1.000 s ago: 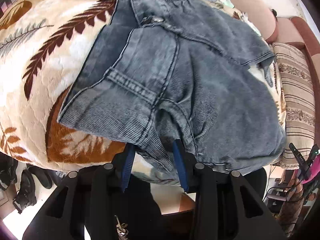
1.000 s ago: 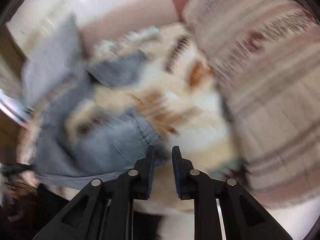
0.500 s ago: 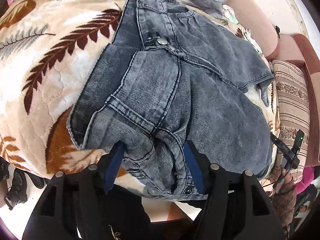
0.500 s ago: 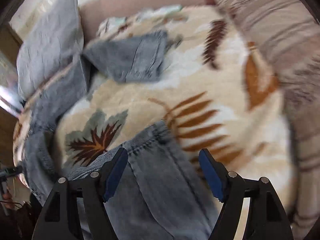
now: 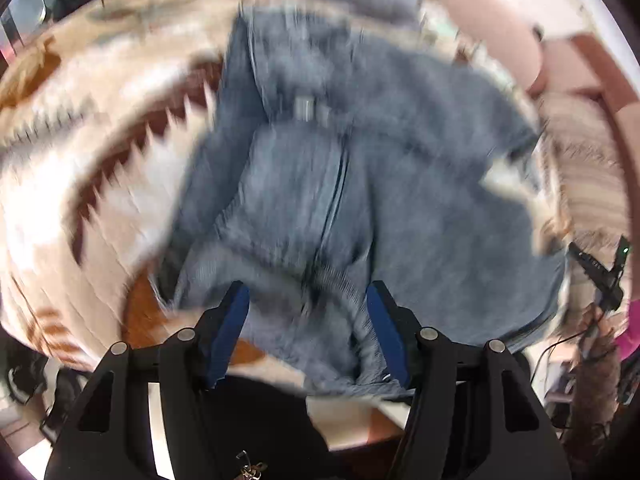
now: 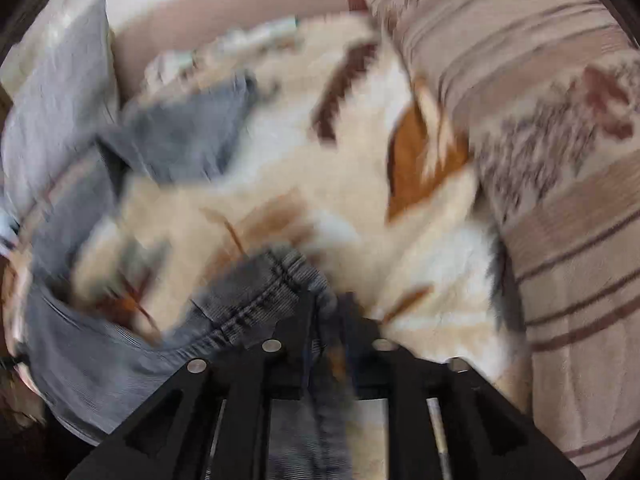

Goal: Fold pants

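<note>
Grey-blue denim pants [image 5: 344,184] lie bunched on a leaf-patterned blanket [image 5: 100,152]. In the left wrist view my left gripper [image 5: 308,304] is open, its blue pads astride a fold of denim at the near edge, not clamping it. In the right wrist view my right gripper [image 6: 324,304] is shut on a hem of the pants [image 6: 264,292], with denim hanging down between the fingers. Another part of the pants [image 6: 188,136] lies farther back. Both views are blurred by motion.
A striped beige cushion [image 6: 552,160] stands to the right of the blanket [image 6: 320,184]. A grey pillow [image 6: 56,108] and a pink headboard [image 6: 224,12] are at the back. The bed edge and floor clutter [image 5: 596,320] are at the near right.
My right gripper, open half a second ago, has closed on the pants hem. My left gripper has stayed open and shifted slightly over the denim fold; the view is now blurred.
</note>
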The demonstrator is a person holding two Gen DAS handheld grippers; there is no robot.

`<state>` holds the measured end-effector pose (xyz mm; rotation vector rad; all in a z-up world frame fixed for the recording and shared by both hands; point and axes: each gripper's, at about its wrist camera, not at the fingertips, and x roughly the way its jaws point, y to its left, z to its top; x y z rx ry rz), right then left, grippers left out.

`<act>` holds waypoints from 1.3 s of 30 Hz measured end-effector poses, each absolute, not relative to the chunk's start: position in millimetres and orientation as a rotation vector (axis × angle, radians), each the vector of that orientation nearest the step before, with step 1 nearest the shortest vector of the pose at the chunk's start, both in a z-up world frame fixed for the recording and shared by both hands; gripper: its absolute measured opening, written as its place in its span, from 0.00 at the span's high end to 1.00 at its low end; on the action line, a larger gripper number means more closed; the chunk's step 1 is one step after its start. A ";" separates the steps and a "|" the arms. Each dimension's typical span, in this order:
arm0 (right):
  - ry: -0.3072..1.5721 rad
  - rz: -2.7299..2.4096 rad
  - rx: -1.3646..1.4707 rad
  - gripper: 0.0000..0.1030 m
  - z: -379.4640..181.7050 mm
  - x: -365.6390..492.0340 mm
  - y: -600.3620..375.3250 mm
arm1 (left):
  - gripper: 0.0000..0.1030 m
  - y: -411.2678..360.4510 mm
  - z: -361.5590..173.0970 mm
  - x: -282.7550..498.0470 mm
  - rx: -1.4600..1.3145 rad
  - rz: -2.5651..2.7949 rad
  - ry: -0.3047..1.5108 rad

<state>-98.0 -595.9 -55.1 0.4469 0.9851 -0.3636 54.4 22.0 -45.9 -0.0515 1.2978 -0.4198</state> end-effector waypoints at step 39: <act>1.066 -0.291 0.515 0.31 -77.8 157.8 -662.4 | 0.28 9.8 -83.2 308.8 -0.260 -0.160 1.416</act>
